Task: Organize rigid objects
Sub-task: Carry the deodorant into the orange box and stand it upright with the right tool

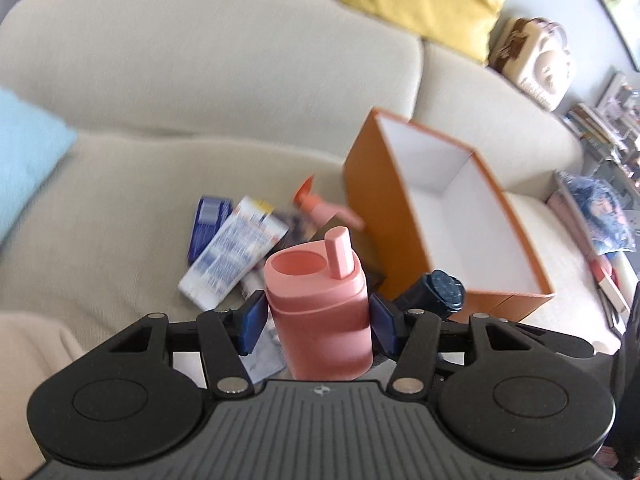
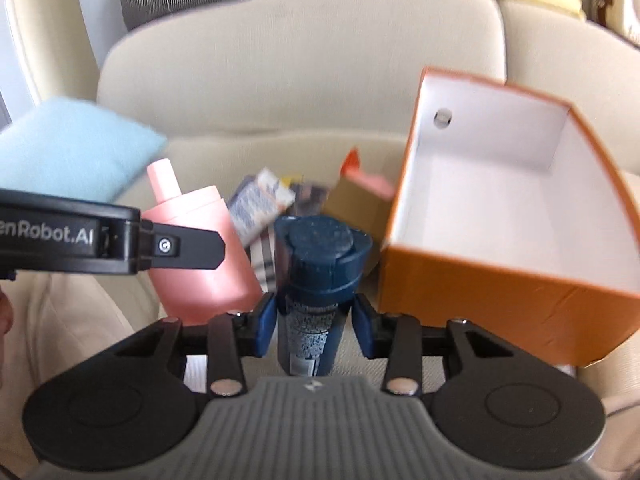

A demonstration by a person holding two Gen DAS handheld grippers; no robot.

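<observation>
Left wrist view: left gripper (image 1: 318,320) angled down over the sofa (image 1: 200,80), blue pads clamped on an upright pink bottle (image 1: 320,312), left of the orange box (image 1: 460,208).

Right wrist view: right gripper (image 2: 314,322) tilted down, pads gripping a dark blue bottle (image 2: 316,280) just beside the box's near-left corner.

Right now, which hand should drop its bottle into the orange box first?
Probably the right. Its tool holds the dark blue bottle right beside the orange box, whose open, empty inside faces it. The left tool, holding the pink bottle, sits farther away.
</observation>
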